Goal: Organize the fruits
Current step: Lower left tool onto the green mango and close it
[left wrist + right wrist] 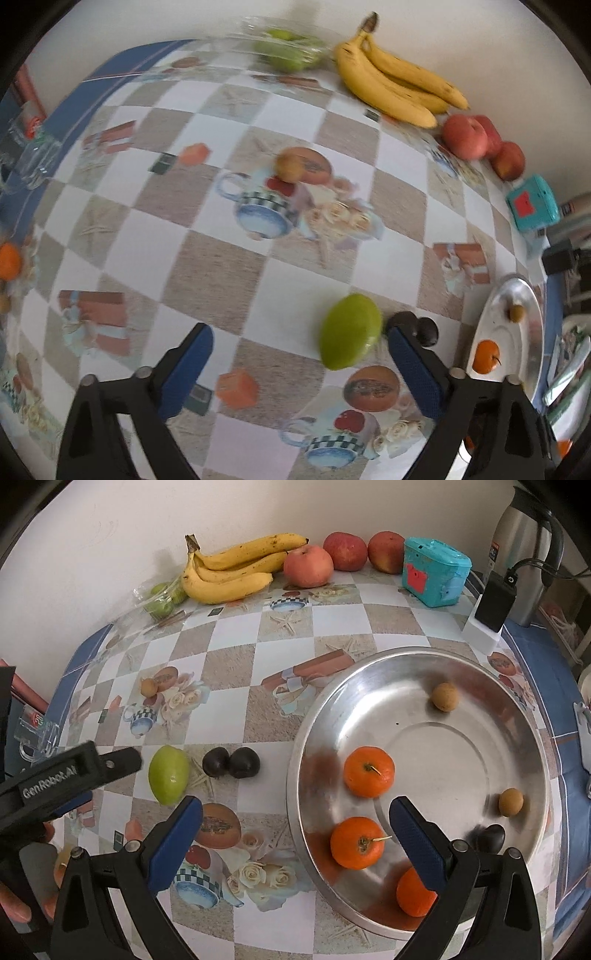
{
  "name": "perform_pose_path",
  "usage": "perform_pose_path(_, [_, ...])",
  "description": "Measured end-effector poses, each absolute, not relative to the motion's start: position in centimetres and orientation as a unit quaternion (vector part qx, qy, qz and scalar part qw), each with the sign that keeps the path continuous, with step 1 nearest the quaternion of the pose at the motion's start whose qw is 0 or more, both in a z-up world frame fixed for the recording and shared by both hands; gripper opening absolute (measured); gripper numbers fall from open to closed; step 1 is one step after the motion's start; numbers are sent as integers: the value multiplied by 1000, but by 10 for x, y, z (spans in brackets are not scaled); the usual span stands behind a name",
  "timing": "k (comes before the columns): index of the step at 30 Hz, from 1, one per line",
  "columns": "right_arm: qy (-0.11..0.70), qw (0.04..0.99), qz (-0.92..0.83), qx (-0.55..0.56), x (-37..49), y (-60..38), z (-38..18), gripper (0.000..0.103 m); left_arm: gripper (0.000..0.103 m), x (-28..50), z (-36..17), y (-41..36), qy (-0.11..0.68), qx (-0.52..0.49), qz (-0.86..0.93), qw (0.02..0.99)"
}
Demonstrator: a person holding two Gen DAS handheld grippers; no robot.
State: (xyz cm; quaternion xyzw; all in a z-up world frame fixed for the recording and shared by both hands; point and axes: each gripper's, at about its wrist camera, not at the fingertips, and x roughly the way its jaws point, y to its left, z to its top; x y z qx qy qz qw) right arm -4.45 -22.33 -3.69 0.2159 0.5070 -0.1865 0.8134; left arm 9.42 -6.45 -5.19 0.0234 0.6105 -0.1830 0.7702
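Note:
A green mango-like fruit (pixel 350 331) lies on the patterned tablecloth between the fingers of my left gripper (pixel 301 363). It is close to the right pad, and the jaws stand wide without pressing on it. A dark plum (pixel 426 330) sits just behind that finger. In the right wrist view the same green fruit (pixel 168 773) lies beside two dark plums (pixel 231 762). My right gripper (pixel 299 845) hovers open over the left rim of a metal plate (pixel 424 746) and holds nothing. In the plate are three oranges (pixel 368 771), two small brown fruits (pixel 445 697) and a dark plum (pixel 489 838).
Bananas (pixel 229 572), three apples (pixel 308 565) and green fruits in a clear box (pixel 162 598) line the wall. A teal box (pixel 436 570), a charger (pixel 493 602) and a steel kettle (pixel 524 554) stand at the back right. One small brown fruit (pixel 149 687) lies mid-table. A glass holder (pixel 37 731) is at the left edge.

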Motion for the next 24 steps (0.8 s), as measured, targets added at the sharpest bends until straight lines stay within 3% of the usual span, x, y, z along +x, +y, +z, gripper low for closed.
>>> perform_pose_path(13, [510,814,-183,210,-45,-224,-38,101,67,90,-62,-89,597,41,-225,769])
perform_pose_path(20, [511,813,-184,210,-46,-225,-39,101,48,88,-71,-95,601,48,-236,762])
perform_pose_path(24, [512,812,-186,211,-48,-227,-40,101,44,88,-71,-97,601,49,-238,761])
